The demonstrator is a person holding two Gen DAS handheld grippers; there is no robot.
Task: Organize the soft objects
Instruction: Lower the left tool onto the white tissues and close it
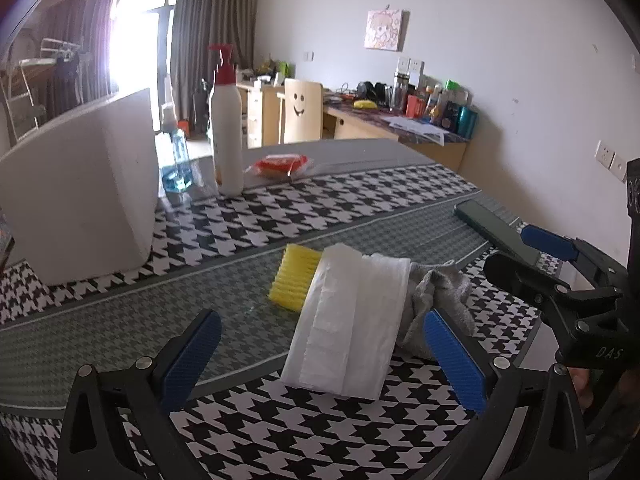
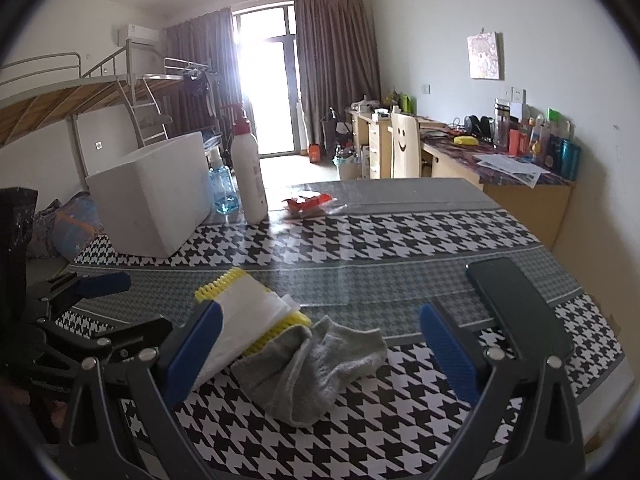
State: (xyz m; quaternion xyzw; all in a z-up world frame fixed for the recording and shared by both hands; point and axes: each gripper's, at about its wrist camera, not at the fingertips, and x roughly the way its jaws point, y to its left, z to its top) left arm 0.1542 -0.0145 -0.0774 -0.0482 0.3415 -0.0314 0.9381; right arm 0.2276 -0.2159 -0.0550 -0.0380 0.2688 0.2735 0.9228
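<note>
Grey sock [image 2: 320, 364], white bag [image 1: 348, 320] lie outside foam box [image 1: 80, 184].

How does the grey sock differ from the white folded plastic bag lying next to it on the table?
The grey knitted sock lies crumpled and lumpy, while the white folded plastic bag is a flat, neat rectangle. The sock looks matte and opaque; the bag is thin, slightly see-through and shiny. The bag rests partly on top of the yellow ridged sponge; the sock only lies against it. Both are soft and lie on the houndstooth tablecloth.
</note>
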